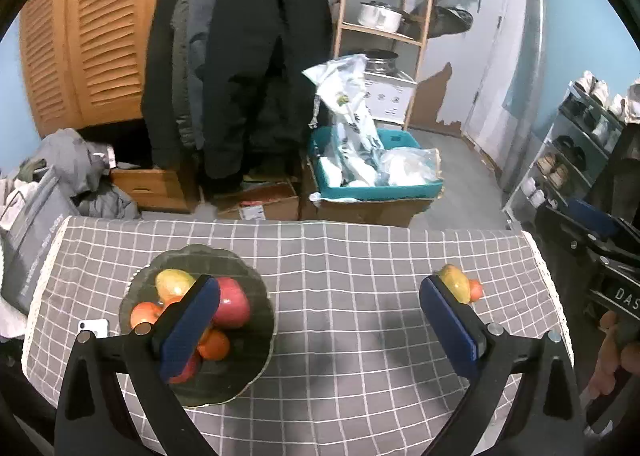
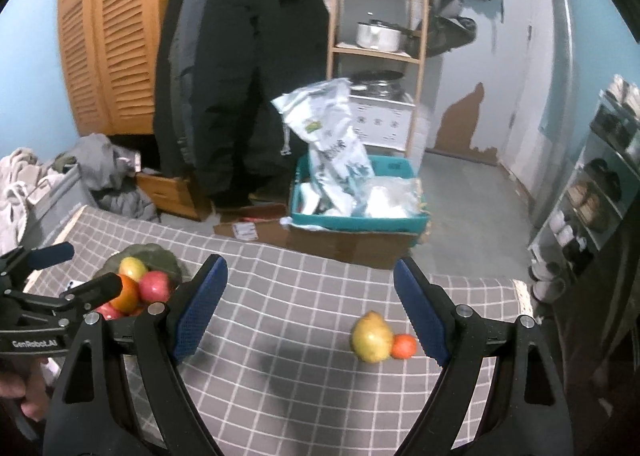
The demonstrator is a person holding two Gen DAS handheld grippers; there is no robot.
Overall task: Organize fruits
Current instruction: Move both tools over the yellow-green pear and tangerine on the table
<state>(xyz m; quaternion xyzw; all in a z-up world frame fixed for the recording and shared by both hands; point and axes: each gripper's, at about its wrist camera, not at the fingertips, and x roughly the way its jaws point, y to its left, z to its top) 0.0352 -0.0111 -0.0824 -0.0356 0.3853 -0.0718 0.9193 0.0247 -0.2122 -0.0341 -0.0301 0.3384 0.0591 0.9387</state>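
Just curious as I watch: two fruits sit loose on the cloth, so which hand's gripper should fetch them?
Probably the right gripper: the pear and small orange lie near its open fingers, while the left gripper hangs by the fruit bowl.

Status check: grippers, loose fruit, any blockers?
Left gripper and right gripper open, empty. Pear and orange touching, loose on tablecloth. Other fruit on plate. Nothing between.

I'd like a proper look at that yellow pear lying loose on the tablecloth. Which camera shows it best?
The right wrist view: the pear lies fully visible, touching a small orange fruit. In the left wrist view, a gripper finger partly covers the pear.
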